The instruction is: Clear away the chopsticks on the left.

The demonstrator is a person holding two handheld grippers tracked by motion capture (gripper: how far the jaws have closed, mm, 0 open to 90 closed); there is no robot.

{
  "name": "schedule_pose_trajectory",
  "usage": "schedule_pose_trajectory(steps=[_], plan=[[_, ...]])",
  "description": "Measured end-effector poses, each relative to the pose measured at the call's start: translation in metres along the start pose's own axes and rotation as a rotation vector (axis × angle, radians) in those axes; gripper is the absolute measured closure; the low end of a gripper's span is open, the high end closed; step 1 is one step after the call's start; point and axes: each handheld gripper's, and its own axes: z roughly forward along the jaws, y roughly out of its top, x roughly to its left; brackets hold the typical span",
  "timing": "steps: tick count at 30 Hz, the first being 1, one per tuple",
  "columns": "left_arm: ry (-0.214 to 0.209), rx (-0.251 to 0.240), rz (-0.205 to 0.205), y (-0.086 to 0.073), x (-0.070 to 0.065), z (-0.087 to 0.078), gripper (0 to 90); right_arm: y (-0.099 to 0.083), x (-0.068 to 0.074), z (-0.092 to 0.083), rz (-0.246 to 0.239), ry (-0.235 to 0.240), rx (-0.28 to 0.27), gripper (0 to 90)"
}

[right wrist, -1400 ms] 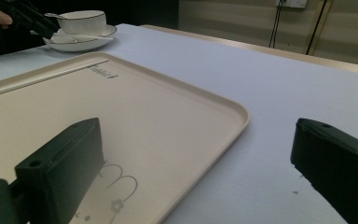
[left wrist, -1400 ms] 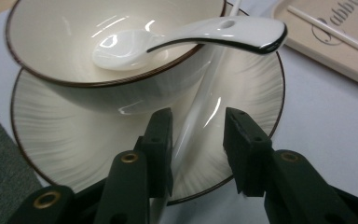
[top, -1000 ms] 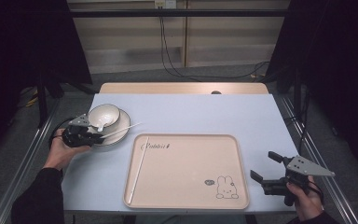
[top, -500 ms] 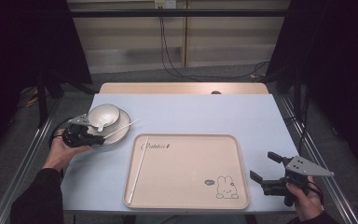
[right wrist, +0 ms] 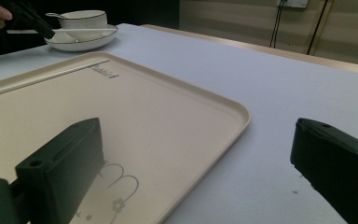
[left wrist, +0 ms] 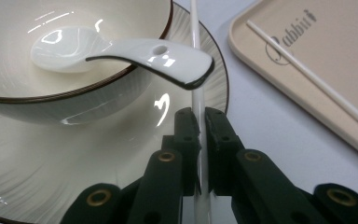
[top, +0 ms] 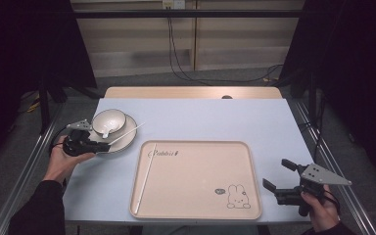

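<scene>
White and thin, the chopstick (top: pixel 123 134) lies over the plate (top: pixel 127 143) near the left edge of the desk (top: pixel 210 117) in the high view, and my left claw (top: pixel 98 145) is on its near end. My jaws have just been closing, and now they are clenched around this stick. Its far tip points over the plate rim toward the middle of the desk. The bowl (top: pixel 108 119) with the spoon (top: pixel 105 131) stands on the same plate, just beside my claw. The second chopstick (top: pixel 144 177) already lies along the left side of the beige tray (top: pixel 196 210). My right claw (top: pixel 280 177) hovers near the front right corner of the desk, its jaws wide apart and holding nothing.

In the left gripper view, the chopstick (left wrist: pixel 197 100) runs straight between my two black jaws, and the pads press on it from both sides. The spoon handle (left wrist: pixel 168 58) hangs over the bowl rim (left wrist: pixel 74 91) just above it, so I think I must lift carefully.

In the right gripper view, my released jaws stand far from each other, with the tray corner (right wrist: pixel 235 116) between them. Far away at the top left I see the plate (right wrist: pixel 81 44) and the bowl (right wrist: pixel 84 18).

The grip now looks ready, so I judge that the next step is to carry this stick to the tray, beside the other one.
</scene>
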Motion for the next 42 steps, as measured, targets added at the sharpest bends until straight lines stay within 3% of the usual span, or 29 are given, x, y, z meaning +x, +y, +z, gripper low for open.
schedule_pose_trajectory(steps=[5,18,25,28,31,34,37,42], plan=[[-0.001,-0.046,-0.018,0.000,-0.006,-0.009,84.4,0.000,0.000,0.000,-0.001,-0.003,-0.009,2.1],[0.061,-0.101,-0.023,0.000,-0.025,-0.036,84.4,0.001,0.000,0.000,-0.004,0.003,-0.008,2.1],[0.106,-0.162,-0.083,-0.006,-0.038,-0.056,84.4,0.001,0.000,0.000,0.003,0.002,-0.008,2.1],[0.123,-0.171,-0.092,-0.010,-0.046,-0.058,84.4,0.001,0.000,0.001,0.001,0.003,-0.006,2.1],[0.124,-0.195,-0.133,-0.013,-0.054,-0.056,84.4,0.001,0.001,0.001,-0.007,0.008,-0.010,2.0],[0.139,-0.195,-0.149,-0.015,-0.064,-0.054,84.4,0.001,0.000,0.002,-0.005,0.004,-0.009,2.1],[0.140,-0.212,-0.179,-0.016,-0.076,-0.051,84.4,0.001,0.000,0.002,-0.005,0.009,-0.014,2.1],[0.120,-0.215,-0.186,-0.014,-0.095,-0.051,84.4,0.002,0.001,0.002,-0.002,0.010,-0.019,2.0]])
